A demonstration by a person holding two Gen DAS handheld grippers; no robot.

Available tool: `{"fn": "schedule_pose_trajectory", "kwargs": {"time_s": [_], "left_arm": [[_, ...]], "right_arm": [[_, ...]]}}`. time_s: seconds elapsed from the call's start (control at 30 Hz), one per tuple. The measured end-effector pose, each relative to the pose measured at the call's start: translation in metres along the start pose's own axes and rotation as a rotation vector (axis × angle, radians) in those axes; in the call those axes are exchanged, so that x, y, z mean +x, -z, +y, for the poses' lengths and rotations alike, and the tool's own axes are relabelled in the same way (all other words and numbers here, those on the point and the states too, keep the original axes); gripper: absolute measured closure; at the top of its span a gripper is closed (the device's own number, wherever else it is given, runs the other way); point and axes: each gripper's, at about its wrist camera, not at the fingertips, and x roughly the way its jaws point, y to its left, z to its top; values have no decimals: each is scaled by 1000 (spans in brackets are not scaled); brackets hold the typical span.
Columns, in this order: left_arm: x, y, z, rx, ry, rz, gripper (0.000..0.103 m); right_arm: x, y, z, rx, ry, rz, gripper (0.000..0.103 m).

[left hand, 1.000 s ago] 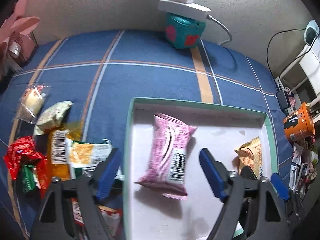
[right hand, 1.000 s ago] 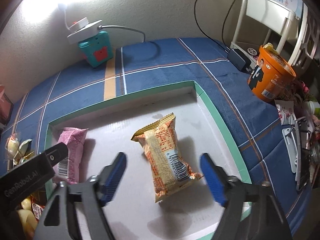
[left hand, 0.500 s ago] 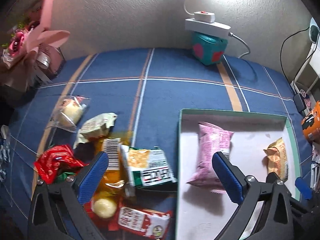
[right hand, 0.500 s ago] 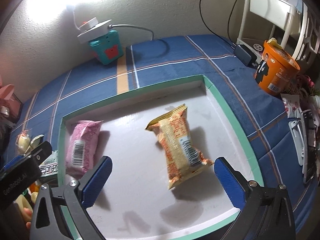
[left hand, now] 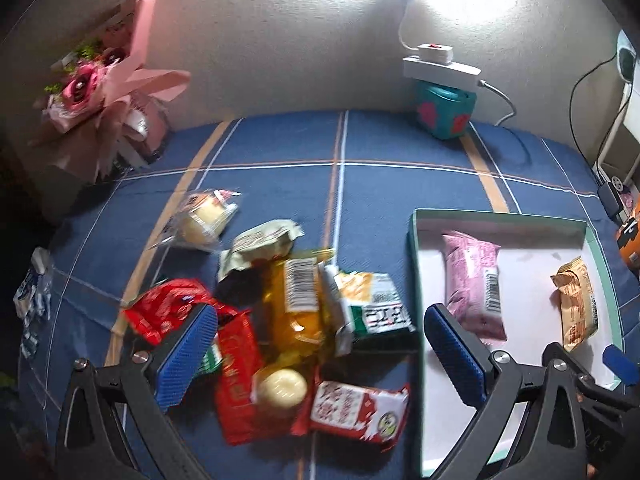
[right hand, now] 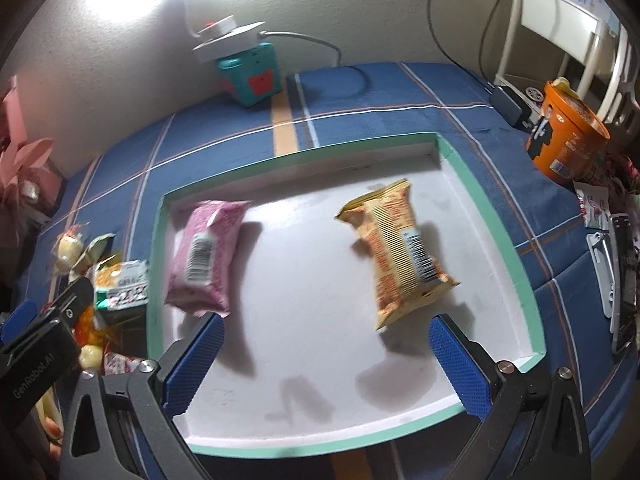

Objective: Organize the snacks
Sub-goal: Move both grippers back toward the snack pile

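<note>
A white tray with a green rim (right hand: 468,176) (left hand: 414,264) holds a pink snack pack (right hand: 204,252) (left hand: 474,280) and an orange-yellow snack pack (right hand: 400,248) (left hand: 576,300). A pile of loose snacks lies left of the tray: a yellow pack (left hand: 298,304), a green-white pack (left hand: 372,304), red packs (left hand: 168,312), a red-white pack (left hand: 352,404). My left gripper (left hand: 320,356) is open and empty above the pile. My right gripper (right hand: 326,364) is open and empty above the tray's near half.
A teal box with a white power strip (left hand: 444,108) stands at the back wall. A pink bouquet (left hand: 104,92) is at the back left. An orange noodle cup (right hand: 564,144) and small items lie right of the tray. A clear-wrapped cake (left hand: 200,220) lies apart.
My left gripper has moved left from over the tray to over the snack pile. My right gripper has drawn back a little and stays open over the tray.
</note>
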Motion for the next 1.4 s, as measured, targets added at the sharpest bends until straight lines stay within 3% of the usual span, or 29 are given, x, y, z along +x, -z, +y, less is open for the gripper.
{"fn": "schedule_pose_trajectory", "kwargs": {"time_s": [0.4, 0.8, 0.97, 1.17, 1.4], "left_arm": [[-1, 18, 61, -77, -99, 70, 0], [4, 27, 113, -168, -63, 126, 0], [5, 33, 137, -180, -111, 147, 0], [7, 44, 179, -300, -83, 163, 0], [14, 50, 209, -403, -60, 179, 0]], "right_arm": [[-6, 21, 50, -52, -113, 55, 0], [-11, 32, 97, -142, -177, 59, 0], [-14, 40, 115, -185, -211, 65, 0], [-17, 44, 128, -228, -203, 44, 0], [-14, 43, 141, -240, -255, 52, 12]]}}
